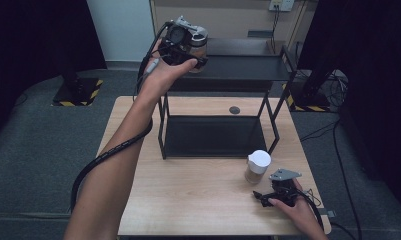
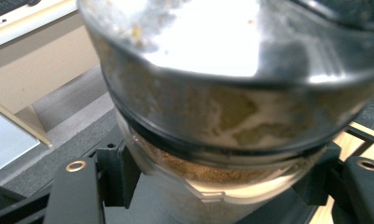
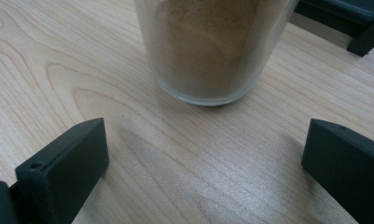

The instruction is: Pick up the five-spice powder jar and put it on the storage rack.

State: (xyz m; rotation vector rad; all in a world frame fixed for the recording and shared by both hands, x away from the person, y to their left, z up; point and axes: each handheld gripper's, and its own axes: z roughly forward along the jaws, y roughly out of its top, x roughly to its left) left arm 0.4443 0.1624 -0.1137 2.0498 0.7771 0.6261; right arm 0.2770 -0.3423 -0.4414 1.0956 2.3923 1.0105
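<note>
My left gripper point(image 1: 188, 52) is raised above the left end of the black shelf's top board point(image 1: 238, 67), shut on a glass jar point(image 1: 198, 46) with a silvery lid. In the left gripper view the jar point(image 2: 222, 140) sits tight between the two black jaws, brown powder showing through its wall. A second jar point(image 1: 257, 167) with a white lid stands on the wooden table point(image 1: 188, 195) at the front right. My right gripper point(image 1: 264, 198) rests on the table just in front of it, jaws wide apart. The right gripper view has that jar's powder-filled base point(image 3: 208, 51) just beyond the open jaws.
The black two-level shelf point(image 1: 213, 135) stands at the back middle of the table; its lower board is bare. A small round dark disc point(image 1: 234, 110) lies on the table behind it. Cables trail on the floor at the right.
</note>
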